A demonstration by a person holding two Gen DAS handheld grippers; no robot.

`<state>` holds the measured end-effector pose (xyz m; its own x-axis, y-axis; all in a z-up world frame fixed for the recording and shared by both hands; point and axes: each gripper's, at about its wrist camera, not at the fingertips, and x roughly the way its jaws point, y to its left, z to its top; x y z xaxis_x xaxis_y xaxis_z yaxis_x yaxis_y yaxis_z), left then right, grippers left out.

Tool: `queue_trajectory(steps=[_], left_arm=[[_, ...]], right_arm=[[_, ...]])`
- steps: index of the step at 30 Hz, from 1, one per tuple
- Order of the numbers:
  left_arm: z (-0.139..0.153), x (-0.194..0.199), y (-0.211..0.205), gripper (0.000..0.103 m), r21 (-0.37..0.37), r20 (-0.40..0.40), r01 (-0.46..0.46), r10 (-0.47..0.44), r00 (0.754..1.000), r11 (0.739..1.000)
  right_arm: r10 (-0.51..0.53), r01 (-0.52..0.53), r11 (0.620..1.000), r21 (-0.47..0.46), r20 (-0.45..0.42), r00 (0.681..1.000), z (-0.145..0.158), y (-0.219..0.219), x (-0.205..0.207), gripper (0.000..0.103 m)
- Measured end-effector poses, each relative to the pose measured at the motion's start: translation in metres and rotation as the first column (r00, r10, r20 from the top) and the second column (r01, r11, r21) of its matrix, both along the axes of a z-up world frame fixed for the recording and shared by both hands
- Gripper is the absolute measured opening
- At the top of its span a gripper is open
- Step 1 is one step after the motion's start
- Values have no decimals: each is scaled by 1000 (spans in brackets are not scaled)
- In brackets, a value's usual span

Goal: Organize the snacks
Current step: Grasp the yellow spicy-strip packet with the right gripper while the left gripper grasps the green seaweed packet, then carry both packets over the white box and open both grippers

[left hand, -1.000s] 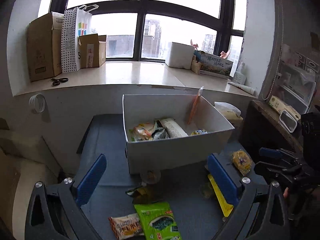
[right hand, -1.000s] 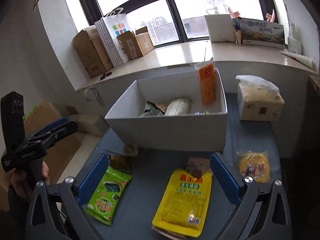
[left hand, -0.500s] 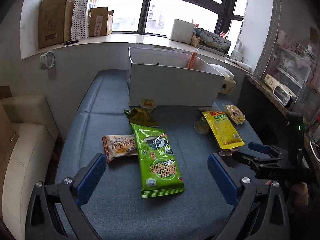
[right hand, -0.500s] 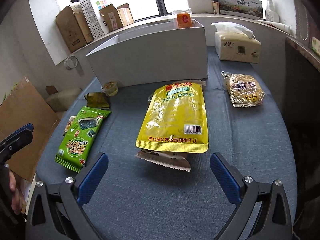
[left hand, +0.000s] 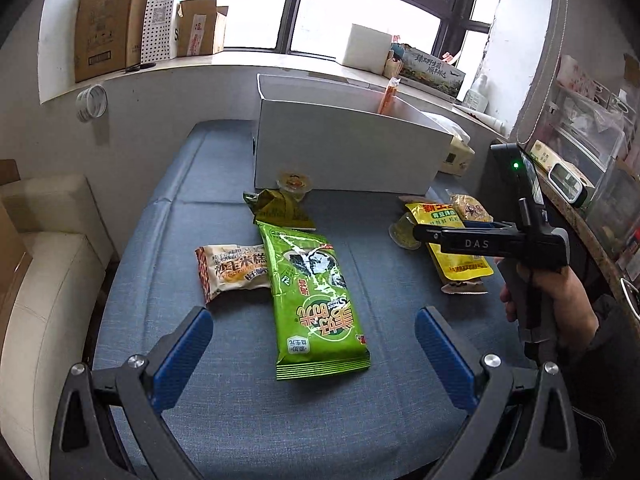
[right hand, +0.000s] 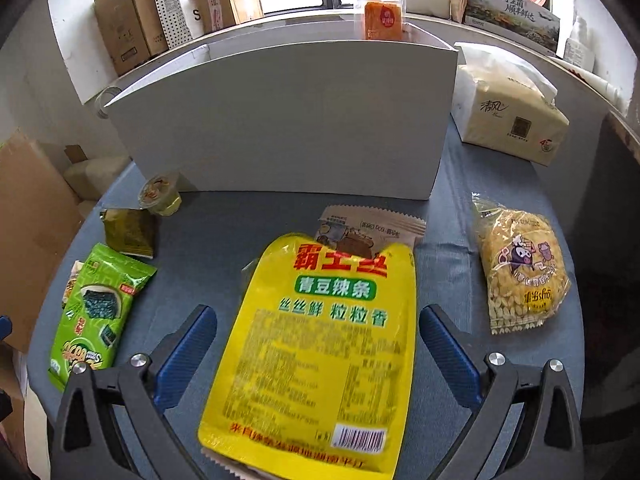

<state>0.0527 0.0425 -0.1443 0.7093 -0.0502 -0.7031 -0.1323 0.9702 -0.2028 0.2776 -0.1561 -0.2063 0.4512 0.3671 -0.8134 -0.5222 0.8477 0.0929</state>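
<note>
A white box [left hand: 344, 152] stands at the back of the blue cushion [left hand: 224, 412], with an orange packet [right hand: 383, 20] upright inside. My left gripper [left hand: 314, 344] is open above a green seaweed bag [left hand: 316, 304]; a beige rice-cake packet [left hand: 234, 268] lies left of the bag. My right gripper [right hand: 318, 344] is open, its fingers straddling a yellow snack bag [right hand: 320, 360] that lies on a beige packet [right hand: 372, 226]. The right gripper also shows in the left wrist view [left hand: 420, 234], over the yellow bag [left hand: 456, 256].
A yellow noodle pack [right hand: 520, 272], a dark green pouch [right hand: 130, 232] and a jelly cup [right hand: 160, 194] lie on the cushion. A tissue pack [right hand: 508, 112] sits right of the box. Cardboard boxes [left hand: 108, 24] stand on the window sill. A shelf [left hand: 580, 160] is at right.
Both grippers have pulled back from the box and come down toward the cushion. The left now hangs over the green bag, the right has closed in over the yellow bag.
</note>
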Motion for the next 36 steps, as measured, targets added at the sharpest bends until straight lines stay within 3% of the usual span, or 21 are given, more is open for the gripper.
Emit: queue_trajectory(steps=[1, 8, 9, 14, 20, 24, 26, 32, 36], left_arm=[[-1, 0, 1, 103, -4, -4, -3, 3, 1000, 1000], [-3, 3, -1, 103, -15, -2, 7, -7, 1000, 1000], [-3, 4, -2, 103, -16, -5, 6, -7, 1000, 1000], [-3, 5, -2, 103, -19, -8, 5, -5, 1000, 1000], [-9, 21, -3, 103, -2, -37, -1, 1, 999, 1000], [-18, 46, -7, 103, 58, -79, -22, 27, 997, 998], [-25, 59, -10, 103, 87, -101, -18, 27, 994, 996], [-44, 84, -29, 103, 190, -178, -39, 73, 981, 981], [-60, 91, -39, 101, 300, -224, -55, 127, 966, 952]], right_arm=[[-5, 5, 1000, -4, -7, 1000, -1, 0, 2, 82], [-31, 33, 998, 55, -25, 999, 6, -17, -5, 59], [-35, 37, 998, 52, -21, 999, 8, -20, -6, 49], [-38, 37, 995, 88, 9, 999, 21, -31, -12, 41], [-31, 17, 981, 191, 67, 997, 57, -49, -36, 40], [-37, 11, 974, 225, 111, 993, 74, -61, -67, 40], [-62, 31, 976, 217, 139, 988, 76, -66, -82, 40], [-92, 65, 967, 247, 102, 990, 71, -84, -98, 40], [-86, 60, 965, 257, 92, 992, 68, -86, -99, 40]])
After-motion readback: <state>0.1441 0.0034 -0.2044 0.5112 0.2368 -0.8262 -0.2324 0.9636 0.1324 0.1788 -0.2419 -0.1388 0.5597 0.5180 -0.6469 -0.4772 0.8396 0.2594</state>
